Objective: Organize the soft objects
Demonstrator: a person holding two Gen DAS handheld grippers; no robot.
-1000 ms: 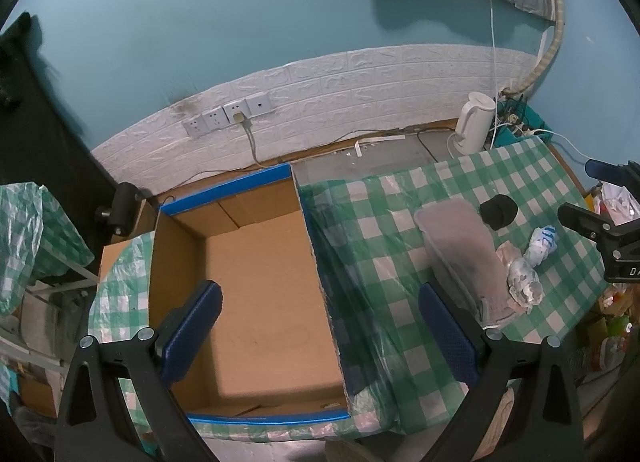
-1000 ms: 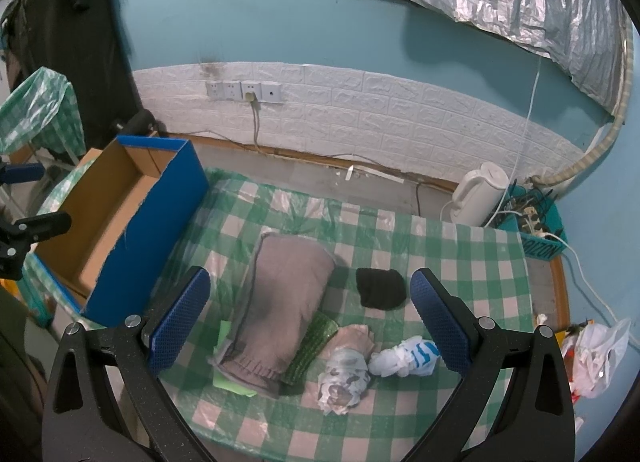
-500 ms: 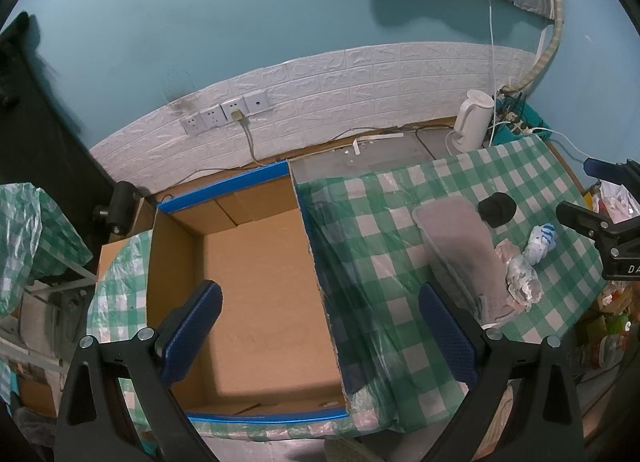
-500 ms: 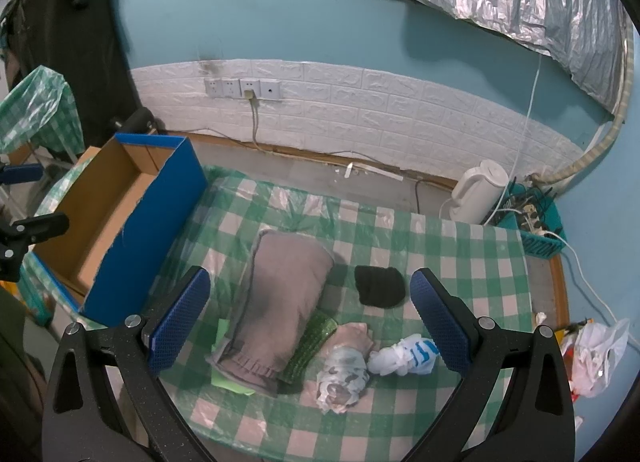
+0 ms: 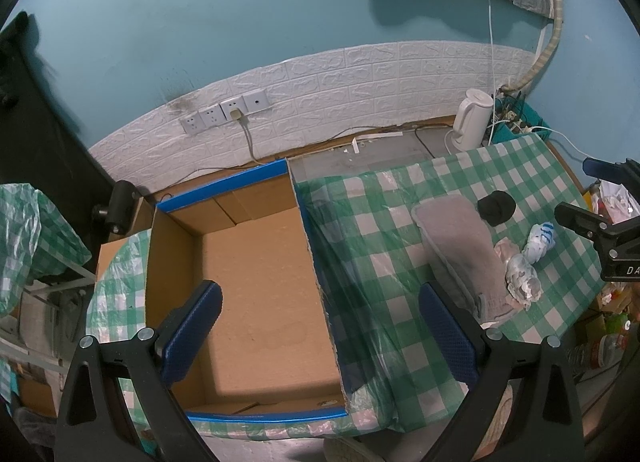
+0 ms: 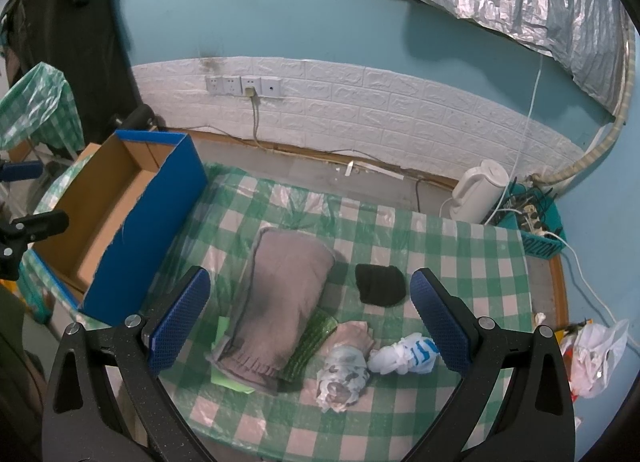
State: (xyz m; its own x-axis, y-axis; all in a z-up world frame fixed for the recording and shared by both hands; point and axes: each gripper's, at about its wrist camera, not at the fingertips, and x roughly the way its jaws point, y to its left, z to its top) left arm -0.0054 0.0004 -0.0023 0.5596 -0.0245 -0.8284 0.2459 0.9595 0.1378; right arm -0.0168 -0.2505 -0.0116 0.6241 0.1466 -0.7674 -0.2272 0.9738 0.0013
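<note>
An open cardboard box (image 5: 256,294) with blue outer walls (image 6: 144,238) stands at the left end of a green checked table (image 6: 460,246). On the table lie a folded grey cloth (image 6: 284,294), a black rolled cloth (image 6: 380,284), a green patterned cloth (image 6: 314,340), a pale bundle (image 6: 340,378) and a white-and-blue bundle (image 6: 404,354). My left gripper (image 5: 320,334) is open and empty above the box's right wall. My right gripper (image 6: 308,318) is open and empty above the cloths.
A white kettle (image 6: 480,190) and a teal basket of cables (image 6: 528,218) sit at the table's far right. A white brick-pattern wall strip with sockets (image 6: 244,86) runs behind. A white plastic bag (image 6: 592,354) lies right of the table.
Both grippers have drifted only slightly; the views are almost the same. Nothing on the table has moved.
</note>
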